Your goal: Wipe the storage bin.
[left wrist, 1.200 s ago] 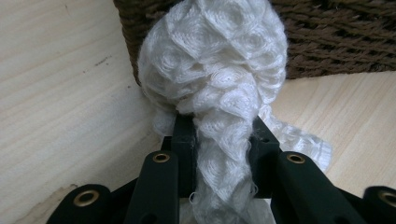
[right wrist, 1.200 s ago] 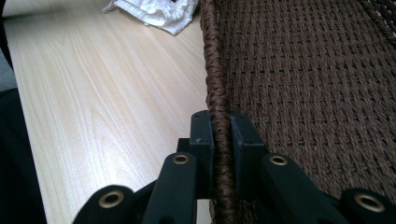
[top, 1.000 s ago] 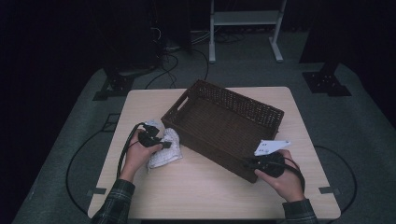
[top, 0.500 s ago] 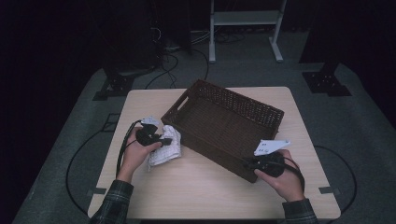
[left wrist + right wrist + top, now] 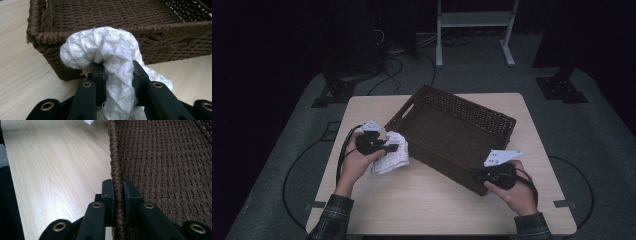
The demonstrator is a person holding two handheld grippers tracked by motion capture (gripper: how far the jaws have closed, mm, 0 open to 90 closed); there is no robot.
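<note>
A white knitted cloth (image 5: 393,156) hangs from my left gripper (image 5: 390,148), just left of the brown woven basket (image 5: 452,135). In the left gripper view the cloth (image 5: 110,52) bulges over the jaws, which are shut on it, in front of the basket's near wall (image 5: 175,37). My right gripper (image 5: 479,175) is shut on the basket's near rim at its front right corner. The right gripper view shows the rim (image 5: 116,170) pinched between the two black pads (image 5: 108,192), with the basket's woven inside to the right.
The basket sits slantwise on a light wooden table (image 5: 432,210). Bare tabletop lies in front of the basket and between my hands. Dark floor with cables and stand feet (image 5: 447,55) surrounds the table.
My left gripper has lifted the cloth off the table and carried it a little toward the basket. The right gripper and the basket have stayed put.
</note>
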